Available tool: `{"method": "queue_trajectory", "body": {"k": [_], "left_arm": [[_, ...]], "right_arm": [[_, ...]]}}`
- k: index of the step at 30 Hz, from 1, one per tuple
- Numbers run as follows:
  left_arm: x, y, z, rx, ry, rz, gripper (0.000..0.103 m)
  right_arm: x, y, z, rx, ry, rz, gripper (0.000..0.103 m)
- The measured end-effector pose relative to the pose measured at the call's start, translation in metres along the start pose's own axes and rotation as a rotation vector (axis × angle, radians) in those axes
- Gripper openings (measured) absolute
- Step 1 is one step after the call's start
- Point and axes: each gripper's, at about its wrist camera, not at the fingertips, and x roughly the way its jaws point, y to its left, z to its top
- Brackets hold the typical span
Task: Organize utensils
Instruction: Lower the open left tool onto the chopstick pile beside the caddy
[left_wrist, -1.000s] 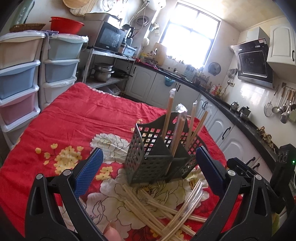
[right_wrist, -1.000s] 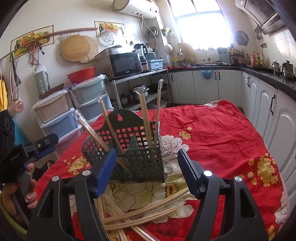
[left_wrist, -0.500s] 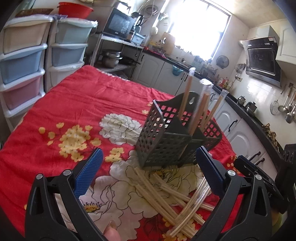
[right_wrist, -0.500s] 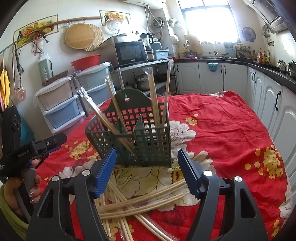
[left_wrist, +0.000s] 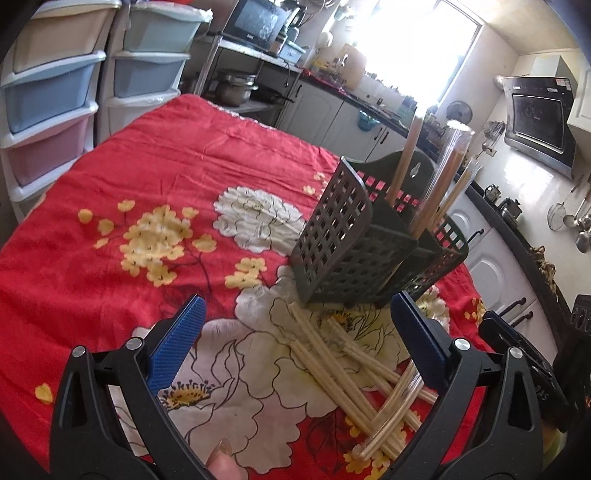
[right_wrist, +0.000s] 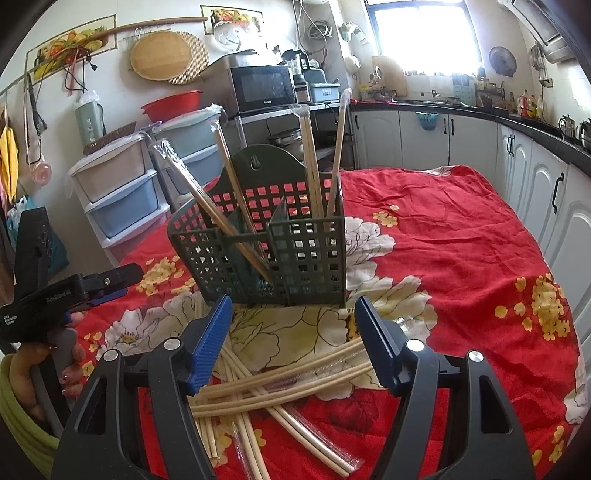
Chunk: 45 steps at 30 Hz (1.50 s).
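Observation:
A dark green lattice utensil holder (left_wrist: 354, 251) (right_wrist: 273, 254) stands on the red flowered tablecloth (left_wrist: 129, 184) with several wrapped chopstick pairs upright in it (right_wrist: 314, 166). A loose pile of wrapped chopsticks (left_wrist: 354, 373) (right_wrist: 288, 376) lies on the cloth in front of the holder. My left gripper (left_wrist: 295, 347) is open and empty, just above the pile. My right gripper (right_wrist: 295, 343) is open and empty, low over the pile from the opposite side. The left gripper also shows at the left edge of the right wrist view (right_wrist: 74, 291).
Plastic drawer units (left_wrist: 51, 96) stand past the table's far left edge. White kitchen cabinets (right_wrist: 535, 177) and a black counter run along the right. A microwave (right_wrist: 264, 86) sits on a shelf behind the table.
Both grippers have dropped lower and moved closer to the chopstick pile and the holder. Both have stayed open. Nothing on the table has moved.

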Motion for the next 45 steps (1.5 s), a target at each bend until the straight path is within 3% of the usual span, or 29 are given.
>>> {"method": "queue_trajectory", "body": {"k": [12, 20, 23, 38, 45], "left_arm": [[0.018, -0.001, -0.014, 0.012, 0.08, -0.001, 0.091], [0.039, -0.001, -0.027, 0.006, 0.191, -0.043, 0.046], [0.044, 0.003, -0.031, -0.02, 0.22, -0.067, 0.037], [0.062, 0.018, -0.034, -0.126, 0.256, -0.128, 0.02], [0.062, 0.026, -0.034, -0.148, 0.253, -0.133, 0.014]], "right_arm": [[0.01, -0.011, -0.01, 0.035, 0.053, -0.035, 0.066], [0.023, -0.027, -0.017, 0.079, 0.102, -0.09, 0.066], [0.025, -0.031, -0.019, 0.09, 0.11, -0.105, 0.066], [0.044, -0.063, -0.025, 0.184, 0.181, -0.174, 0.066], [0.058, -0.071, -0.03, 0.239, 0.238, -0.154, 0.064]]}}
